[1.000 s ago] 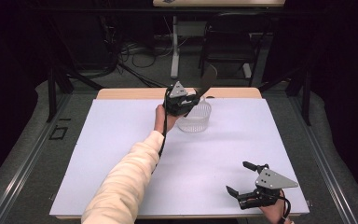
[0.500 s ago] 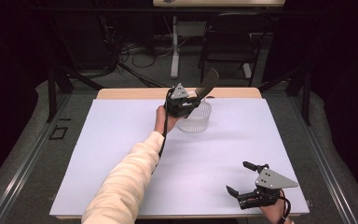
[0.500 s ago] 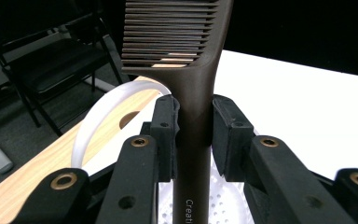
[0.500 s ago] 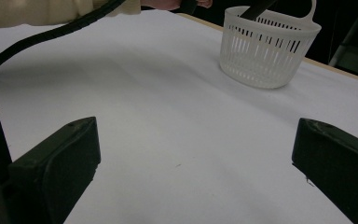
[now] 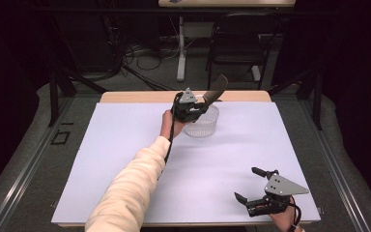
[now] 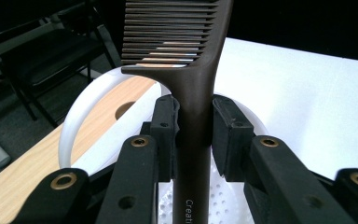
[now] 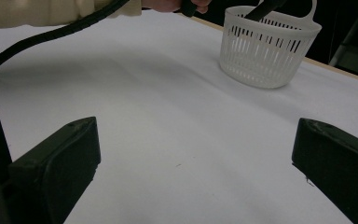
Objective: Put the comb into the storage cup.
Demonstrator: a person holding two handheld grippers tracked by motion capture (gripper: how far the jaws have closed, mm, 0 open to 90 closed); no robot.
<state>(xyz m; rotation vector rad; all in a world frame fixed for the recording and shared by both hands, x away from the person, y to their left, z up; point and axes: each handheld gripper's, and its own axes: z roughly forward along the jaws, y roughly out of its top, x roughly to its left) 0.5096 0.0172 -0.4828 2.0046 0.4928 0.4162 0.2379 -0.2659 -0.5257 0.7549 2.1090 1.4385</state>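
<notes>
Jaws around comb over basket

comb over basket (table's far edge)

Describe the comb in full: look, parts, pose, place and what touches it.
The comb is dark brown, with a smooth matte, plastic-looking finish. It has a long flat handle bearing small pale lettering, partly cut off, and a row of fine, even teeth on one side of its upper end. The left gripper is shut on the handle, a pad pressing each side. It tilts over the white basket at the table's far edge, its lower end down inside; whether it touches the bottom cannot be told.
</notes>
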